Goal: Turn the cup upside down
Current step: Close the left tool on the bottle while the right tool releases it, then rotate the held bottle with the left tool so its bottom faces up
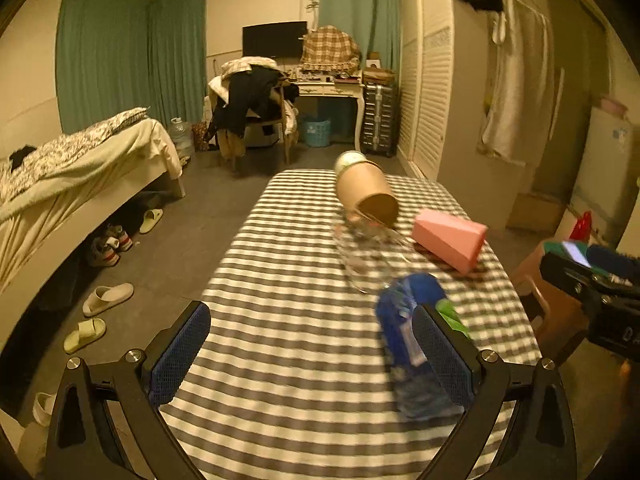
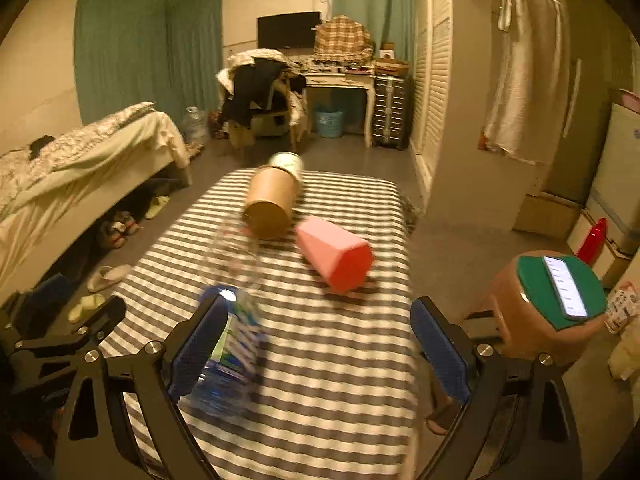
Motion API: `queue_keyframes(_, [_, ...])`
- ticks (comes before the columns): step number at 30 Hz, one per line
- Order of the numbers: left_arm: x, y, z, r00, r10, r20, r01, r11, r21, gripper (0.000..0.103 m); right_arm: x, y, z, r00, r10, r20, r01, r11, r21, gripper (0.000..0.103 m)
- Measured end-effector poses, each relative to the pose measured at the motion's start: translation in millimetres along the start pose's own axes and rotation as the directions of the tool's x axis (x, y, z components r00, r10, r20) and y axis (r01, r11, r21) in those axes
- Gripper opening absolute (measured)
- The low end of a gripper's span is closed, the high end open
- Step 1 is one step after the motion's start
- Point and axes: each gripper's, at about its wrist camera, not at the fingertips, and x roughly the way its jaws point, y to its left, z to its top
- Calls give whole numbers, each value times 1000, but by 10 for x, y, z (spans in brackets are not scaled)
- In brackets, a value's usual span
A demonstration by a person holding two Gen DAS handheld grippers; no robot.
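Both grippers – left [image 1: 310, 354], right [image 2: 320, 354] – agape, empty; pink cup [image 2: 334, 254] ahead of fingers – light, rigid, probably slick; grasp mid-wall.

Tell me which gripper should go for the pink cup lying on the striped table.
Probably the right gripper: open, with the pink plastic cup lying almost straight ahead, path clear. From the left gripper the cup sits off to its right, beyond the blue-labelled water bottle.

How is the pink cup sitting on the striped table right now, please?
Tipped over: the pink cup lies on its side on the striped table.
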Motion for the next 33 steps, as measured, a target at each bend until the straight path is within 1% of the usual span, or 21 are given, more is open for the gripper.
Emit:
queue_keyframes(5, [-41,-265,-91,1000,-11,-2,11,1000,27,103,-51,-282,-81,1000,-9,20,8,1000,21,93])
queue_keyframes(11, [58,-527,-291,998,-46,-52,47,999,19,103,-77,-441,-221,999,-32,42,31,999,21,93])
queue_keyframes(14, [135,-623,-387,993,-81,-84,84,996,32,103,-29,-558,-341,999,-19,28,17,999,51,93])
queue_keyframes(18, [249,-738,-505,988,-103,-117,109,993,42,103,35,-732,-493,1000,-22,2,22,996,92,93])
queue_keyframes(21, [361,-815,-588,984,-101,-144,109,993,43,103,86,-884,-578,1000,-24,-13,26,991,134,93])
queue_keyframes(24, [477,-841,-631,986,-84,-145,90,995,40,103,147,-990,-631,999,-32,-25,36,987,157,93])
queue_keyframes(26, [527,-834,-632,990,-72,-125,79,996,46,98,173,-1017,-642,999,-34,-31,39,986,162,93])
queue_keyframes(27, [560,-838,-633,991,-63,-120,71,996,60,93,202,-1029,-650,999,-33,-36,38,986,164,93])
queue_keyframes(28, [607,-847,-627,990,-56,-129,67,995,76,84,223,-1032,-654,999,-31,-40,38,986,165,93])
queue_keyframes(30, [653,-832,-635,987,-69,-148,83,993,89,72,273,-1029,-665,998,-25,-51,33,986,161,93])
queue_keyframes(33, [643,-822,-601,987,-68,-146,84,991,107,72,338,-1011,-676,998,-19,-61,29,987,156,93])
